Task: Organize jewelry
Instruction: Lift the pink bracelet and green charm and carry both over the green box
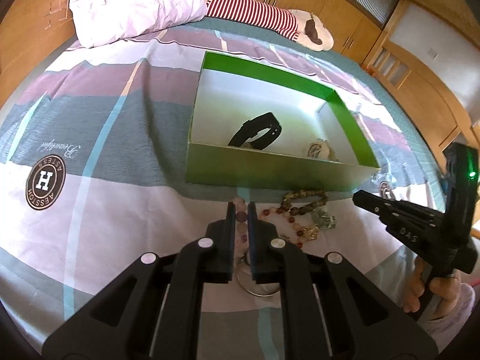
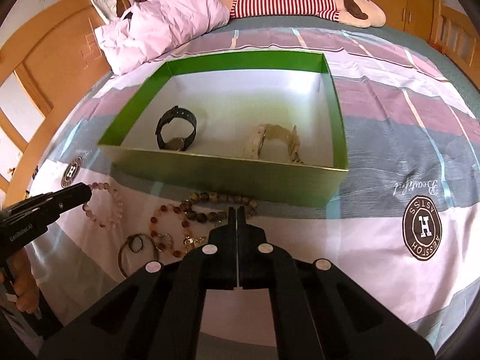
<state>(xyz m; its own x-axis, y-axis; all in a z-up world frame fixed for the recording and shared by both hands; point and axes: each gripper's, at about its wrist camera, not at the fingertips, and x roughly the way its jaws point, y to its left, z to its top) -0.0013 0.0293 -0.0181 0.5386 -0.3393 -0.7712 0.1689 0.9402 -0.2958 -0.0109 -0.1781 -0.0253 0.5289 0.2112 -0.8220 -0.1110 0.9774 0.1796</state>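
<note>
Left wrist view: left tool (image 1: 241, 210) is nearly closed around the pink bead bracelet (image 2: 105, 207), which lies on the bed (image 1: 105, 210) before the green box (image 1: 270, 171). Beads judged light, hard, slippery on flexible cord; grip across one bead. Right tool (image 2: 236, 212) is closed, empty.

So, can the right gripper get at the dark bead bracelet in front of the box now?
Probably yes. The dark bead bracelet lies uncovered on the bed just beyond the right gripper, but its jaws are shut and must open first.
</note>
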